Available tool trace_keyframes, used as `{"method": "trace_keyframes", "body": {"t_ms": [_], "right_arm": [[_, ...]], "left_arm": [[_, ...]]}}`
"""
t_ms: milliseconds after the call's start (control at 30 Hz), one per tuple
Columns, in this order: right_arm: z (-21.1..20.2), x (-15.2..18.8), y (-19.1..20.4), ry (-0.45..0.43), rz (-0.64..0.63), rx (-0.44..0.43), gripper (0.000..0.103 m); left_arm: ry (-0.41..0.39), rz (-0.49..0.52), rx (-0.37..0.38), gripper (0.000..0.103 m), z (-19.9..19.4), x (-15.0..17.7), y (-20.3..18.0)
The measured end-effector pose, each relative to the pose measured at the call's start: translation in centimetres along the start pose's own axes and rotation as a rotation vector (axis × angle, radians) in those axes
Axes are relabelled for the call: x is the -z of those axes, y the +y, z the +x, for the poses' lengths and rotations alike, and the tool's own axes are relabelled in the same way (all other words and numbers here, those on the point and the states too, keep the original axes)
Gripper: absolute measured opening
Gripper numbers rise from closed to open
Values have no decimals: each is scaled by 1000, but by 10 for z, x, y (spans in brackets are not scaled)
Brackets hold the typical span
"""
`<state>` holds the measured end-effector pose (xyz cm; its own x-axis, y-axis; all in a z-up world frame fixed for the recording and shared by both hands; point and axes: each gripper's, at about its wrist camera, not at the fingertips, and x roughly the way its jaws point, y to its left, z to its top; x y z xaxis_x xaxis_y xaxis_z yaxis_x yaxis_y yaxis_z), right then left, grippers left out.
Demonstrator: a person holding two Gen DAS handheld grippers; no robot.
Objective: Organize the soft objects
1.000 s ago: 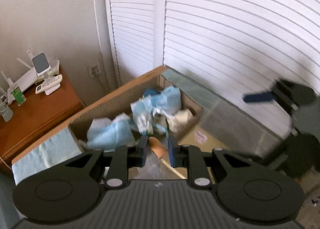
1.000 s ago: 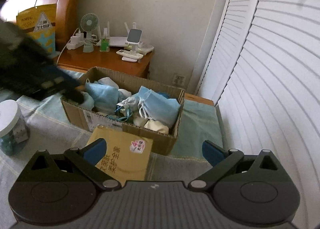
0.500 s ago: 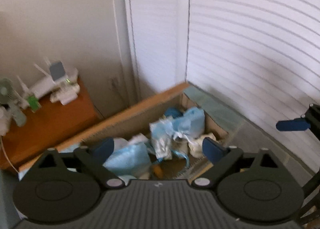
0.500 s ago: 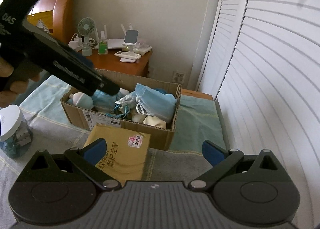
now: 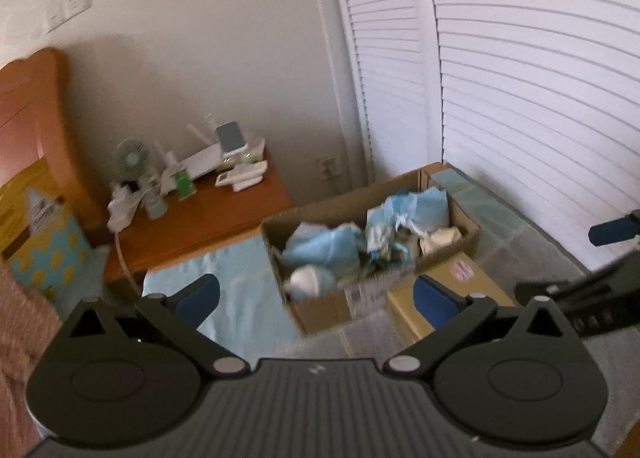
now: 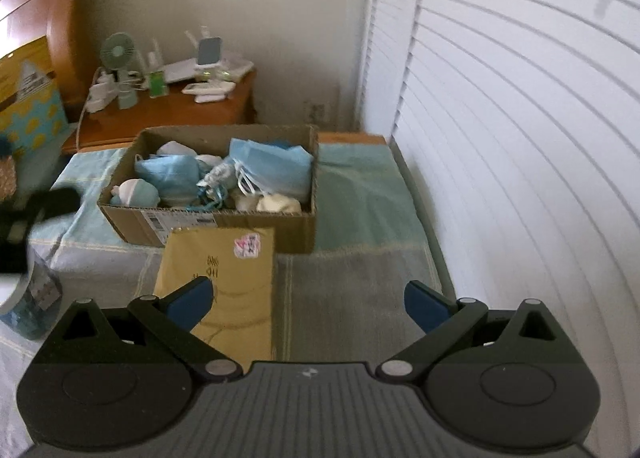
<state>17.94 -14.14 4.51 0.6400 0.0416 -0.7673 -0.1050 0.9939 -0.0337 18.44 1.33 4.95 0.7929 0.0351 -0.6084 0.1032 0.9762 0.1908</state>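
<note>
A cardboard box (image 6: 280,227) stands on the bed, filled with soft items: blue face masks (image 6: 276,165), rolled socks (image 6: 136,191) and a cream cloth (image 6: 278,202). It also shows in the left wrist view (image 5: 320,308), with the masks (image 5: 416,205) inside. My left gripper (image 5: 316,296) is open and empty, held back and above the box. My right gripper (image 6: 306,300) is open and empty, above the bedspread in front of the box. One blue fingertip (image 5: 612,230) of the right gripper shows at the right edge of the left wrist view.
A yellow padded envelope (image 6: 224,278) lies against the box front. A lidded jar (image 6: 32,298) stands at the left. A wooden nightstand (image 6: 172,113) with a fan, router and phone stands behind. White louvered doors (image 6: 500,137) run along the right.
My left gripper opened, let go of a small orange item over the box, and pulled back up and away to the left. My right gripper stayed open and drew back slightly.
</note>
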Motion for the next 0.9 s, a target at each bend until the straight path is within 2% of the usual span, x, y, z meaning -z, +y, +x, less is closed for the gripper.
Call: {"method": "trace_keyframes", "body": {"t_ms": [133, 367, 900], "right_arm": [[-16, 5, 4, -5, -1, -2, 103], [-41, 9, 8, -39, 1, -2, 103], [-47, 9, 10, -54, -3, 2, 103]], "left_arm": [[31, -68, -1, 102, -20, 7, 0], [38, -151, -29, 102, -38, 9, 4], [67, -156, -36, 102, -33, 12, -2]]}}
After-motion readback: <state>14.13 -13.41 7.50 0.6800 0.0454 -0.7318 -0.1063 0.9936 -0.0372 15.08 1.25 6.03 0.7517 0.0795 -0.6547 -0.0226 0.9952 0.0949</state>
